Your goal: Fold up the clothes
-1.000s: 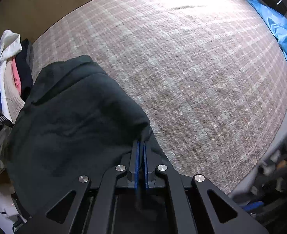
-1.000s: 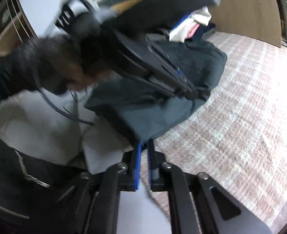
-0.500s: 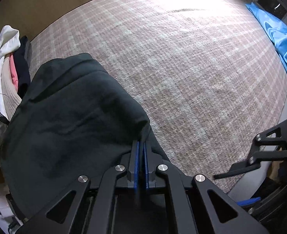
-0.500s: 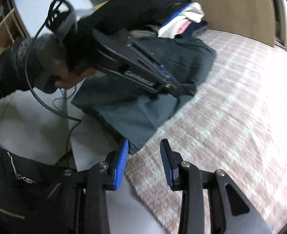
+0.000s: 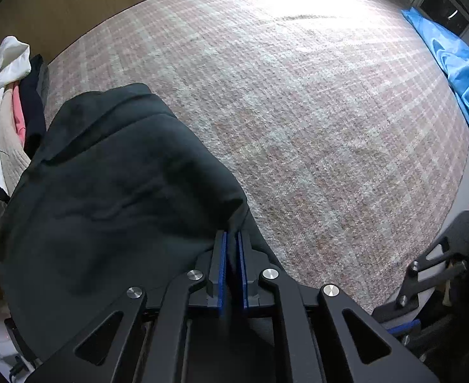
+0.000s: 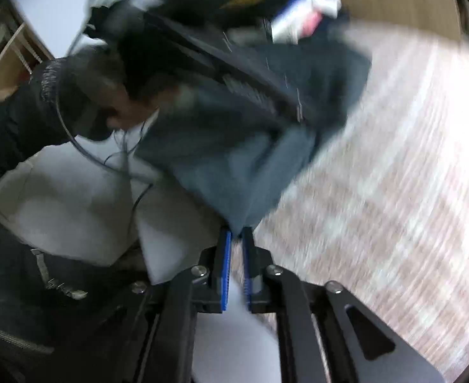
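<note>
Left wrist view: the left gripper [image 5: 233,242], black w/ blue-lined fingers, is clenched on a fold of the dark green-grey soft fabric garment [image 5: 113,198], cloth pinched between the pads at its near right corner. The garment lies bunched over the near left part of the pink-and-white plaid woven cloth surface [image 5: 298,121], hanging off the near edge. Far left, just beside the garment, sits a stack of folded clothes [image 5: 8,102] – white, pink, beige, navy layers. A crumpled bright blue shiny cloth [image 5: 457,73] lies well apart at the far right edge. A tan wooden panel [image 5: 75,3] stands beyond the far left of the surface. Near right, part of the right gripper's [image 5: 426,274] black body shows by the surface edge, its fingers not visible here. Right wrist view – heavily motion-blurred: the right gripper [image 6: 237,239] has its blue-lined fingers close together w/ a narrow gap, the garment's [image 6: 234,172] near corner reaching down between the tips; looks like it's grasping that corner, though the blur makes contact unsure. Further up, the left gripper [image 6: 298,115] clamps the garment's other part, held by a black-sleeved arm [image 6: 17,127]. The clothes stack [image 6: 304,16] is at the far top, the plaid surface [image 6: 394,191] to the right.
</note>
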`<state>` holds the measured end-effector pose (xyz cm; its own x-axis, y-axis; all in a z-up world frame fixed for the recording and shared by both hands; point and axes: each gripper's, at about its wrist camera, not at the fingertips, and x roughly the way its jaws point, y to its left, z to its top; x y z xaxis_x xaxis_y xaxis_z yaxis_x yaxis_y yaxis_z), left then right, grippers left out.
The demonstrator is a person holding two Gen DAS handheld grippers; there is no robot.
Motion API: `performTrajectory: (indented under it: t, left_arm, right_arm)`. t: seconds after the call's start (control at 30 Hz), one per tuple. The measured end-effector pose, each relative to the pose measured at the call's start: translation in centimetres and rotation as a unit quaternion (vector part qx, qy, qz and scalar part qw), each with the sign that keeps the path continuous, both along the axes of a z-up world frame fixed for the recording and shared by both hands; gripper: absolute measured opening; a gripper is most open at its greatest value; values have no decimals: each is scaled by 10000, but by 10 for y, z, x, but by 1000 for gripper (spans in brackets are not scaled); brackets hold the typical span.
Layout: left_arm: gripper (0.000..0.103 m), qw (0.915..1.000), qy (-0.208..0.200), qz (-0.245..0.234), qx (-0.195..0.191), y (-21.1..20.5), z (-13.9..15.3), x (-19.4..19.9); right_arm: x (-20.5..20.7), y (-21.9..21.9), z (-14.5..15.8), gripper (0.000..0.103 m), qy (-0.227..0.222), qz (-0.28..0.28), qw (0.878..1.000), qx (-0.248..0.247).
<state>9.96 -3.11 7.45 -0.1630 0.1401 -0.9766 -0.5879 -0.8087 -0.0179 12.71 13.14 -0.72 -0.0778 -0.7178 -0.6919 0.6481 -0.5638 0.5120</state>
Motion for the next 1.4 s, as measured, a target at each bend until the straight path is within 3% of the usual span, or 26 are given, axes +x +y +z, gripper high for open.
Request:
performTrajectory:
  t: [0.07, 0.17, 0.27, 0.37, 0.4, 0.43, 0.53, 0.63, 0.67, 0.73, 0.8, 0.93, 1.0, 1.03, 1.1, 1.13, 1.17, 1.2, 1.27, 1.3, 1.4]
  left_arm:
    - [8, 9995, 82, -47, 302, -8, 15, 10]
    - [8, 9951, 608, -184, 763, -25, 42, 49]
    - [8, 9890, 860, -400, 1134, -27, 38, 83]
    - [8, 9910, 544, -544, 1099, -22, -3, 78]
    - [8, 9900, 641, -462, 1172, -24, -7, 83]
    - [8, 9882, 782, -354, 1273, -27, -9, 89]
    - [8, 9858, 690, -31, 1528, -30, 6, 93]
    - [8, 9841, 774, 138, 1594, -36, 8, 92]
    - [10, 9832, 863, 233, 1592, -33, 9, 99]
    - [12, 9783, 1129, 592, 1633, -37, 9, 98]
    - [20, 9697, 1415, 1114, 1648, -64, 22, 101]
    - [21, 9515, 1882, 1985, 1409, -117, 29, 85]
    - [26, 9524, 1927, 2189, 893, -141, 15, 71]
    - [23, 9535, 1804, 2324, 656, -150, 5, 63]
    - [11, 9499, 1480, 2622, 837, -173, -5, 55]
    - [9, 9449, 1545, 2729, 944, -181, 2, 57]
    - [11, 9391, 1643, 2832, 1040, -188, 11, 61]
    - [22, 9331, 1741, 2935, 1136, -196, 19, 64]
    - [34, 9203, 1837, 3148, 1422, -211, 32, 74]
    - [35, 9134, 1879, 3253, 1569, -218, 39, 79]
    - [34, 9030, 1878, 3420, 1798, -233, 46, 88]
  right_arm:
    - [-3, 14, 5, 9, -146, -83, 9998, -67]
    - [-23, 42, 29, 14, -221, -537, 9968, -548]
    - [-44, 70, 53, 17, -295, -992, 9893, -1030]
    - [-80, 61, 70, 24, 60, -1283, 9881, -842]
    - [-100, 50, 71, 24, 68, -1257, 9885, -844]
    - [-116, 40, 68, 25, 23, -1168, 9892, -880]
    - [-163, -3, 45, 25, -180, -833, 9941, -669]
    - [-191, -20, 14, 24, -195, -1015, 9936, 455]
    - [-202, -24, 6, 20, -201, -1138, 9906, 733]
    - [-211, -15, 9, 18, -306, -1383, 9883, 559]
    - [-200, -6, 20, 23, -339, -1447, 9883, 336]
    - [-173, 3, 36, 33, -388, -1470, 9884, -57]
    - [-154, -7, 35, 39, -327, -1309, 9908, -94]
    - [-148, -14, 31, 41, -271, -1285, 9913, 49]
    - [-139, -28, 18, 42, -196, -1310, 9901, 470]
    - [-140, -33, 11, 42, -256, -1361, 9882, 657]
    - [-141, -38, 5, 42, -319, -1410, 9859, 840]
    - [-138, -34, 9, 42, -288, -1504, 9849, 813]
    - [-131, -26, 20, 42, -221, -1693, 9825, 745]
    - [-128, -21, 28, 42, -195, -1776, 9817, 665]
    - [-117, -3, 52, 46, -191, -2095, 9767, 427]
